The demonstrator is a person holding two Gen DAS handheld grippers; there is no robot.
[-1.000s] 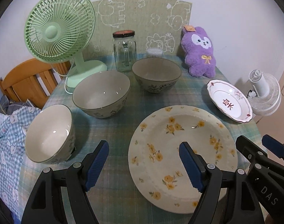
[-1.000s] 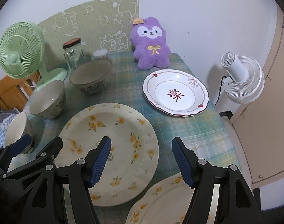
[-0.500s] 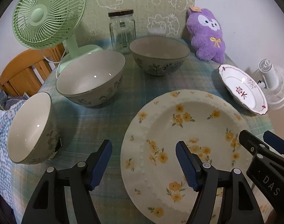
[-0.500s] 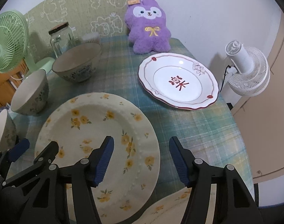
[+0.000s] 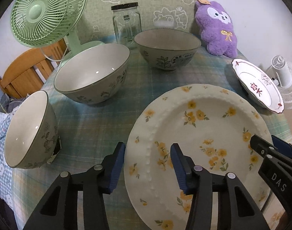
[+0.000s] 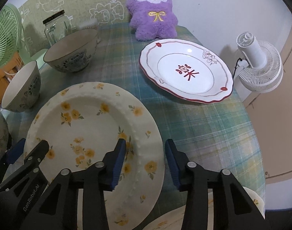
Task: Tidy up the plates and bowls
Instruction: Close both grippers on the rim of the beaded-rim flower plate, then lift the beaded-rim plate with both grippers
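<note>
A cream plate with yellow flowers (image 5: pixel 199 126) (image 6: pixel 92 126) lies on the checked tablecloth. My left gripper (image 5: pixel 148 164) straddles its left rim, one finger outside the edge and one over the plate. Its jaws are closing and the pads do not press on the rim. My right gripper (image 6: pixel 145 157) straddles the right rim the same way, also closing. Each gripper shows in the other's view: right gripper (image 5: pixel 270 153), left gripper (image 6: pixel 27 153). Three grey-green bowls (image 5: pixel 92 74) (image 5: pixel 167 48) (image 5: pixel 29 128) stand to the left and behind. A red-rimmed white plate (image 6: pixel 186 72) lies at the right.
A green fan (image 5: pixel 46 13), a glass jar (image 5: pixel 126 23) and a purple plush (image 6: pixel 152 9) stand along the back. A white fan (image 6: pixel 259 63) stands off the table's right edge. Another flowered plate (image 6: pixel 255 199) peeks in at the near edge. A wooden chair (image 5: pixel 27 72) stands left.
Both grippers have come down and closer to the flowered plate, and their jaws have narrowed around its left and right rims.
</note>
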